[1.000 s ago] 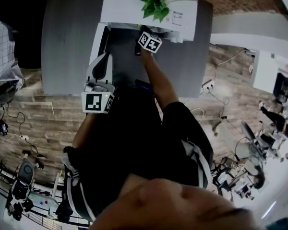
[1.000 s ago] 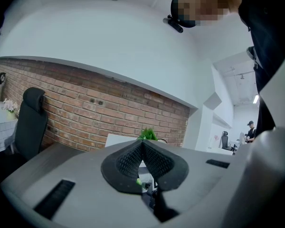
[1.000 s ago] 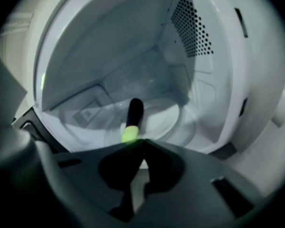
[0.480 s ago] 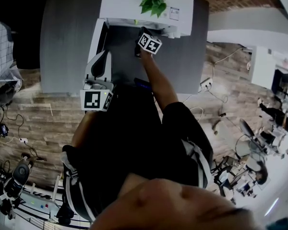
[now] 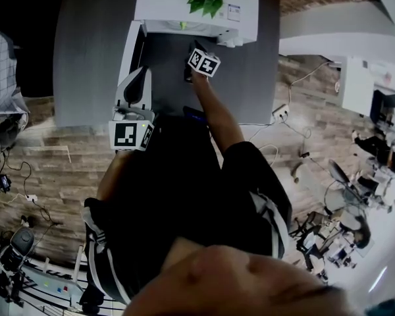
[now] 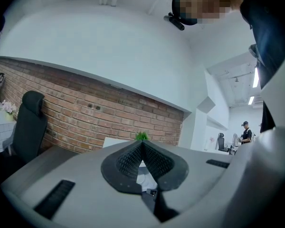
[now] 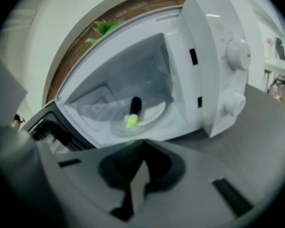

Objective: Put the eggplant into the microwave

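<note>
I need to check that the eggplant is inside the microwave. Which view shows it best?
The right gripper view: the eggplant lies on the glass plate inside the open microwave, unobstructed. The head view shows at most a green speck at the opening; the left gripper view doesn't show it.

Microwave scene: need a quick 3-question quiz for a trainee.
1. True or false: the eggplant lies on the glass plate inside the microwave.
2. The microwave's door is: A) swung open, B) shut, C) taken off.
3. Fill in: the jaws of the right gripper are ___, with nothing between them.

Key: 1 true; 2 A; 3 shut.
</note>
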`<state>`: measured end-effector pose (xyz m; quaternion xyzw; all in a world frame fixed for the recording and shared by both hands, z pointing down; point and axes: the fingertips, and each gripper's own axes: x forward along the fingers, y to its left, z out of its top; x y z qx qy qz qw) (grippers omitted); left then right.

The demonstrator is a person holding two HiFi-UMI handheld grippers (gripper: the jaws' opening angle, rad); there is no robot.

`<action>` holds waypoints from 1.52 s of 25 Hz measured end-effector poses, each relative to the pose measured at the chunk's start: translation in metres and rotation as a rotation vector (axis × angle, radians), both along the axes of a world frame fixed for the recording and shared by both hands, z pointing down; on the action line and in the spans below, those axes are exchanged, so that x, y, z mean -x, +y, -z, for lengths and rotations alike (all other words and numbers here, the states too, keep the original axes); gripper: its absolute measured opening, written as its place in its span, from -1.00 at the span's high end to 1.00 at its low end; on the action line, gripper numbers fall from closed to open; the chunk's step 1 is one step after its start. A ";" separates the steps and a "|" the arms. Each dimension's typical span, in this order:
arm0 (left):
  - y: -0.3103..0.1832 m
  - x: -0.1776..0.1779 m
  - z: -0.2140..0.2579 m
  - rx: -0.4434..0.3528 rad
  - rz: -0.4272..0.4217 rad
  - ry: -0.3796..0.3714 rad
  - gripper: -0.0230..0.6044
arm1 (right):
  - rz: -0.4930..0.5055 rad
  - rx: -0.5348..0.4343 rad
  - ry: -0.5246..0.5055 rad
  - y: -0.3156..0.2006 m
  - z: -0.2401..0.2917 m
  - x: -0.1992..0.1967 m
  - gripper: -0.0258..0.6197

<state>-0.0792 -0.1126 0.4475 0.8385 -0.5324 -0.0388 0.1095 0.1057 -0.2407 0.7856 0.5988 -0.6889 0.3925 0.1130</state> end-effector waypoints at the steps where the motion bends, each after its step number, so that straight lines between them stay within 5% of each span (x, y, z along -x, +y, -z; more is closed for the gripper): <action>1: 0.001 0.000 0.001 -0.002 -0.001 0.000 0.81 | 0.001 -0.002 0.003 0.003 0.002 -0.001 0.82; 38: 0.015 -0.035 -0.006 -0.028 -0.084 0.004 0.81 | 0.060 -0.115 0.057 0.112 0.121 -0.013 0.82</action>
